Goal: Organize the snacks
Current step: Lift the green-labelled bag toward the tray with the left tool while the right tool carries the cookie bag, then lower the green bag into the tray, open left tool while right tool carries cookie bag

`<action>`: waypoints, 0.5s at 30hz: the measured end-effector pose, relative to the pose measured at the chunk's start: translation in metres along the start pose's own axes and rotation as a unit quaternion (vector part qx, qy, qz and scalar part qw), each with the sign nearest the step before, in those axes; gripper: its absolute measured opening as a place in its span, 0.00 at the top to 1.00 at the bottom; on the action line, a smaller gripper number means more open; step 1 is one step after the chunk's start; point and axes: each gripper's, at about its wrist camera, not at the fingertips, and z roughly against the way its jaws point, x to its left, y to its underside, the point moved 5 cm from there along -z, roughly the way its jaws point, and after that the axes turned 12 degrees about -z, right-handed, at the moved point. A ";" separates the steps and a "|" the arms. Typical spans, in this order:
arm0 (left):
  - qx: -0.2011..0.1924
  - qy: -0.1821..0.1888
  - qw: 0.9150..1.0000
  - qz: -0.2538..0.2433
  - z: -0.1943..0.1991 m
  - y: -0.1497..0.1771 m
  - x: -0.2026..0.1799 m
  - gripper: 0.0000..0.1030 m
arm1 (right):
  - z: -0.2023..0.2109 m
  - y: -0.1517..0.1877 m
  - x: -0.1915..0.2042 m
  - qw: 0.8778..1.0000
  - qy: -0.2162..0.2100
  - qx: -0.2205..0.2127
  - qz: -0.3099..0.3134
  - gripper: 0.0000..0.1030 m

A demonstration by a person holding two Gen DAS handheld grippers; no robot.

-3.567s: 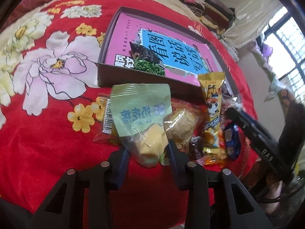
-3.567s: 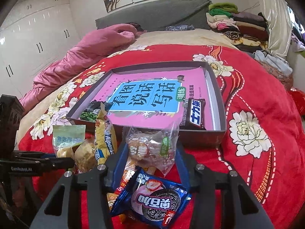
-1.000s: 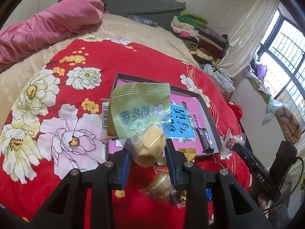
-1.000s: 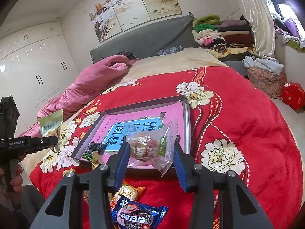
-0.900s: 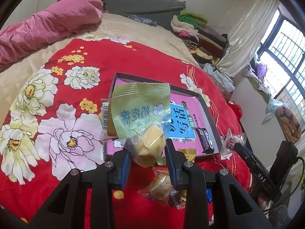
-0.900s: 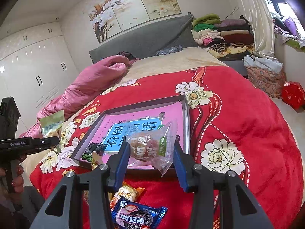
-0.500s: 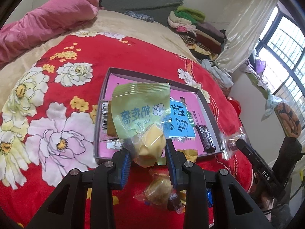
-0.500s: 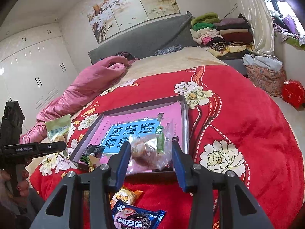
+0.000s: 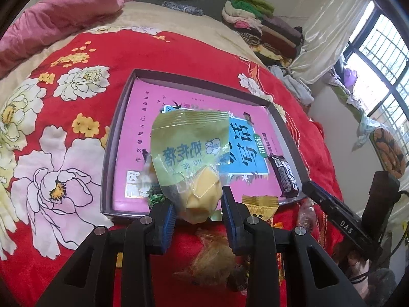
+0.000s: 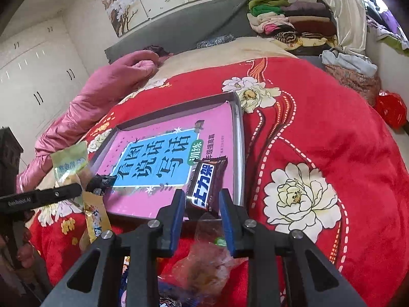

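Gripping the green snack packet [image 9: 189,148] at its lower end, your left gripper [image 9: 196,212] has its blue pads clenched on the yellow lump inside. The packet stands up over the near rim of the grey tray [image 9: 110,158], which rests on the red flowered bedspread [image 9: 51,230]. Your right gripper [image 10: 202,204] is closing its jaws to a narrow gap, and the pad tips hold nothing. The clear-wrapped pastry packet [image 10: 204,263] sits lower, near the finger bases, in front of the tray. Through the gap you see the dark chocolate bar [image 10: 205,184] lying inside the tray at its near right corner. A yellow snack packet [image 10: 95,212] lies just outside the tray's near edge.
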 end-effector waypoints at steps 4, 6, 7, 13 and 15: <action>-0.002 0.002 1.000 -0.005 -0.003 -0.003 -0.002 0.67 | 0.009 -0.001 -0.006 1.000 -0.015 0.000 -0.023 0.72; -0.003 0.003 1.000 -0.009 -0.005 -0.005 -0.004 0.67 | 0.014 -0.001 -0.011 0.999 -0.017 0.003 -0.037 0.72; -0.003 0.004 1.000 -0.011 -0.006 -0.005 -0.004 0.67 | 0.017 -0.001 -0.014 0.999 -0.019 0.005 -0.046 0.71; -0.004 0.009 1.000 -0.023 -0.012 -0.010 -0.010 0.67 | 0.037 0.012 -0.034 0.994 -0.009 0.023 -0.106 0.49; -0.007 0.014 1.000 -0.026 -0.015 -0.012 -0.012 0.67 | 0.038 0.018 -0.037 0.992 -0.006 0.033 -0.122 0.46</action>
